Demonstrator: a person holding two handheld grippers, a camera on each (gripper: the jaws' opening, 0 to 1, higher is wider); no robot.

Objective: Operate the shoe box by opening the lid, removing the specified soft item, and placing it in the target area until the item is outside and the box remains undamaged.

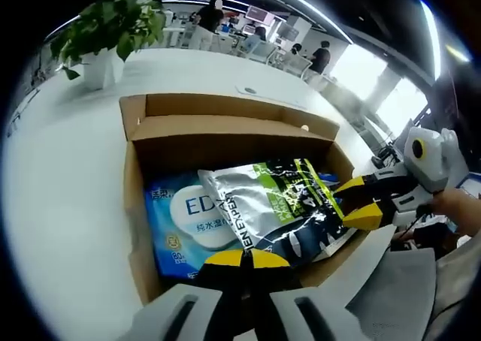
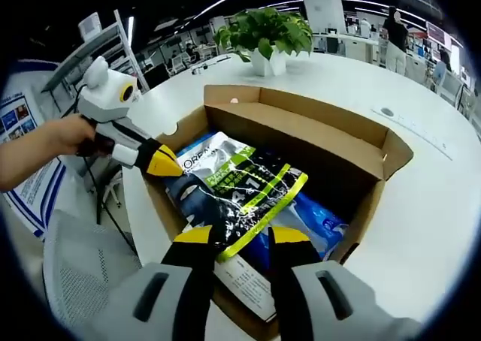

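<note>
Box (image 1: 225, 134) status, left gripper view: the cardboard shoe box sits open on the white tabletop (image 1: 68, 198), its lid folded back on the far side. Inside lie a blue wet-wipe pack (image 1: 180, 221) and, across it, a silver, black and green soft pouch (image 1: 274, 206). Your left gripper (image 1: 242, 258) rises from the bottom of the view with its yellow tips almost touching, right at the near edge of the pouch; whether they pinch that edge, you cannot tell from here. Your right gripper (image 1: 359, 202) enters from the right, its yellow tips at the pouch's right edge, with a hand (image 1: 462, 209) behind it. A potted plant (image 1: 109, 29) stands well beyond the box, and people stand in the far background.

Right gripper view: the same box (image 2: 316, 142) is open, with the pouch (image 2: 240, 187) lying tilted over the blue pack (image 2: 316, 221) and a printed white sheet (image 2: 244, 281) at the near wall. Your right gripper (image 2: 244, 236) has its yellow tips narrowly apart, one on either side of the pouch's near end, which lies between them and is apparently gripped. Your left gripper (image 2: 167, 163) comes in from the left, tip against the pouch's left edge, held by a hand (image 2: 64, 134). The plant (image 2: 267, 33) stands behind the box on the tabletop (image 2: 421, 206).
</note>
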